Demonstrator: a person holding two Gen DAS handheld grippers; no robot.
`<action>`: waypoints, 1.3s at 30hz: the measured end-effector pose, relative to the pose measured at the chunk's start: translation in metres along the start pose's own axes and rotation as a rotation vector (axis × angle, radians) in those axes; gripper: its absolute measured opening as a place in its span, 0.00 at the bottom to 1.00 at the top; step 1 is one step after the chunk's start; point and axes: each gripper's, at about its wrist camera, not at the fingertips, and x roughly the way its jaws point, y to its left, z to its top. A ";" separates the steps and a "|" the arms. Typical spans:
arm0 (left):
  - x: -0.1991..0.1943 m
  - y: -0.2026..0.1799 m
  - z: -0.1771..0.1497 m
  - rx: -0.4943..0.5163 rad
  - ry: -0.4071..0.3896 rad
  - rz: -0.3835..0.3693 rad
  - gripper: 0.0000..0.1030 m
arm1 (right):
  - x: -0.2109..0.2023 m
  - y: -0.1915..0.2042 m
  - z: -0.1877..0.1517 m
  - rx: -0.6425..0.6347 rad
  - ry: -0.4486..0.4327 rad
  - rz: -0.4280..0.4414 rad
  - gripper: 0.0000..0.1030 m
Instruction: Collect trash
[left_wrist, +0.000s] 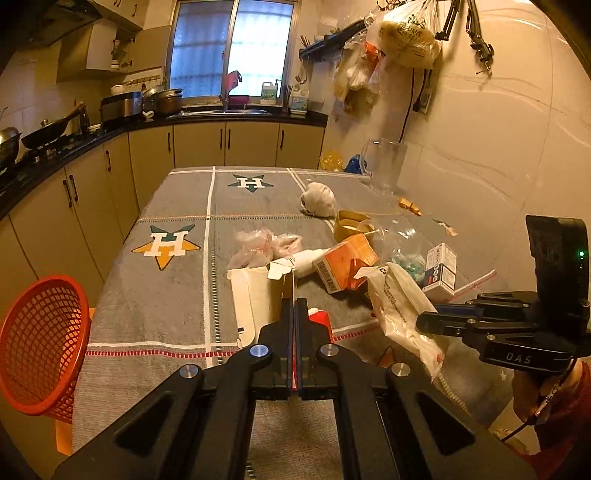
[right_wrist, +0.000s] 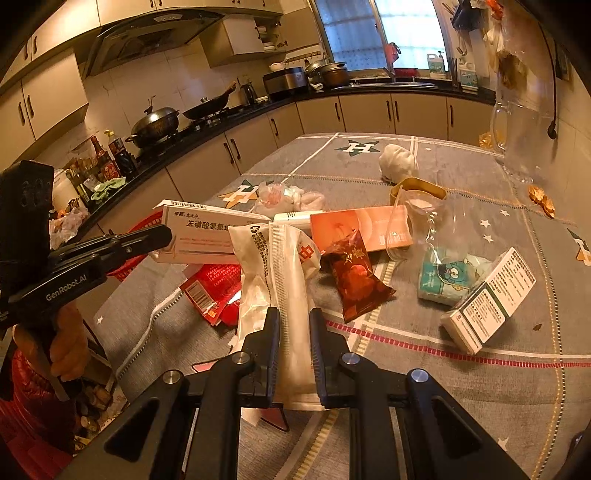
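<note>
Left gripper (left_wrist: 294, 306): jaws are standing clenched, pads together with only a thin flap of the white medicine box (left_wrist: 255, 295) pinched between them. In the right wrist view the same box (right_wrist: 207, 236) is hanging off the left gripper (right_wrist: 162, 236), tilted and clear of the tablecloth, over the red carton (right_wrist: 214, 291) lying flat below it.

Right gripper (right_wrist: 294, 321): jaws are standing narrowly apart, grasping the long white plastic wrapper (right_wrist: 291, 295). The wrapper is running lengthwise between the two fingers, its printed upper end fanning out past the fingertips. In the left wrist view the right gripper (left_wrist: 424, 321) is holding that wrapper (left_wrist: 402, 310) from the right side, with the wrapper drooping toward the table.

Remaining trash is lying on the grey tablecloth (right_wrist: 461, 387):
- dark red snack packet (right_wrist: 354, 277), just right of the wrapper
- orange box (right_wrist: 362, 229), behind the packet, touching it
- clear plastic bag (right_wrist: 436, 221), over the teal tissue pack (right_wrist: 447, 280)
- white-green medicine box (right_wrist: 491, 299), just beside the tissue pack, on its right
- crumpled pink-white bag (right_wrist: 284, 195), farther back
- white wad (right_wrist: 397, 158), near the far end

Red mesh basket (left_wrist: 44, 343) is sitting tilted off the table's left edge, well apart from both grippers. A hand (right_wrist: 70, 343) is gripping the left handle.
</note>
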 end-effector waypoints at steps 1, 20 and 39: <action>-0.001 0.001 0.001 -0.002 -0.003 0.002 0.00 | 0.000 0.000 0.000 0.001 0.000 0.000 0.17; -0.026 0.008 0.014 -0.018 -0.074 0.018 0.00 | -0.003 0.006 0.010 -0.002 -0.019 0.021 0.17; -0.097 0.096 0.003 -0.151 -0.190 0.168 0.00 | 0.040 0.091 0.063 -0.101 0.031 0.148 0.17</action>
